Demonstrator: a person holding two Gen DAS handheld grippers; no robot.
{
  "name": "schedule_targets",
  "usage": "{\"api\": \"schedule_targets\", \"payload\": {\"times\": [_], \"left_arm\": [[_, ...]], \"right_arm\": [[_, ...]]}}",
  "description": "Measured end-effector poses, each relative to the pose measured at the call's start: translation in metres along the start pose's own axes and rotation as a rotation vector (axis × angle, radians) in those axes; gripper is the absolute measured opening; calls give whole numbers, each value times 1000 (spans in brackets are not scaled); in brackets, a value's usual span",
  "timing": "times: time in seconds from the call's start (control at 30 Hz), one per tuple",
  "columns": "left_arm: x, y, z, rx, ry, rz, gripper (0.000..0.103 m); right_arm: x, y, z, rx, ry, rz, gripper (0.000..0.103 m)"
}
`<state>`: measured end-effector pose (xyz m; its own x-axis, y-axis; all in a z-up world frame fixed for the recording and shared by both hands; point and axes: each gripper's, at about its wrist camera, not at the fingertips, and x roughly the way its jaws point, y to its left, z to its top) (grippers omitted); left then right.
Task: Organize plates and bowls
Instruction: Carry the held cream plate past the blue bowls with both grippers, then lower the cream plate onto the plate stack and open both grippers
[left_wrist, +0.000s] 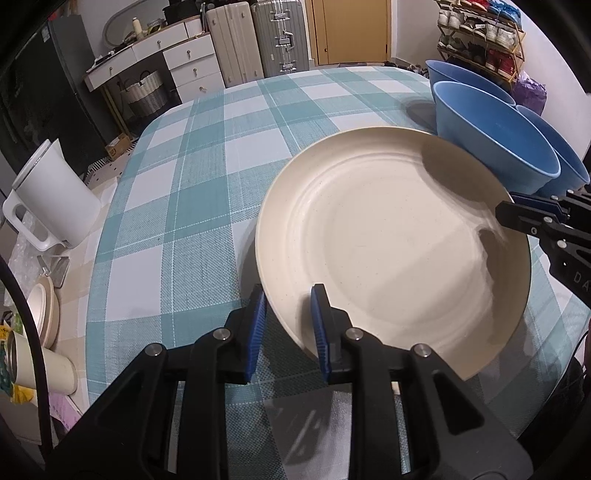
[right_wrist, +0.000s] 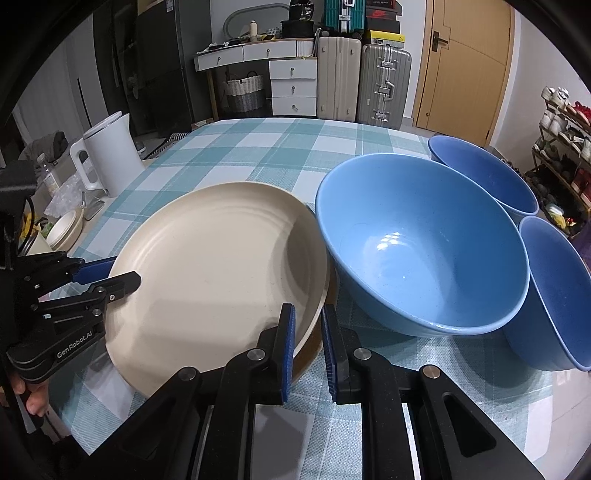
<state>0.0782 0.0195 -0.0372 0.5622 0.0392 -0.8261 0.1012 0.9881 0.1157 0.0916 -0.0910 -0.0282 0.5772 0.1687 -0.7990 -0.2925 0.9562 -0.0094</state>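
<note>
A cream plate (left_wrist: 391, 236) lies on the checked tablecloth (left_wrist: 207, 206); it also shows in the right wrist view (right_wrist: 221, 266). My left gripper (left_wrist: 288, 317) straddles its near-left rim, one pad inside and one outside, with a small gap. My right gripper (right_wrist: 308, 332) straddles the opposite rim the same way, and shows in the left wrist view (left_wrist: 532, 218). Three blue bowls stand beside the plate: a large one (right_wrist: 421, 251), one behind (right_wrist: 484, 173), one at the right (right_wrist: 554, 291). The left gripper also shows in the right wrist view (right_wrist: 110, 277).
A white kettle (left_wrist: 55, 192) stands at the table's left edge, also in the right wrist view (right_wrist: 107, 155). Small cream dishes (left_wrist: 44, 310) and a cup (left_wrist: 40, 369) sit at the left. Suitcases (right_wrist: 365, 81), drawers and a shoe rack (left_wrist: 480, 33) stand beyond the table.
</note>
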Motion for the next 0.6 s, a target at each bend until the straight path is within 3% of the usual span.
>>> {"api": "schedule_targets", "payload": {"times": [0.6], "left_arm": [[5, -2, -1, 21, 10, -12, 23]], "right_arm": [[7, 2, -6, -29, -3, -44, 15]]}}
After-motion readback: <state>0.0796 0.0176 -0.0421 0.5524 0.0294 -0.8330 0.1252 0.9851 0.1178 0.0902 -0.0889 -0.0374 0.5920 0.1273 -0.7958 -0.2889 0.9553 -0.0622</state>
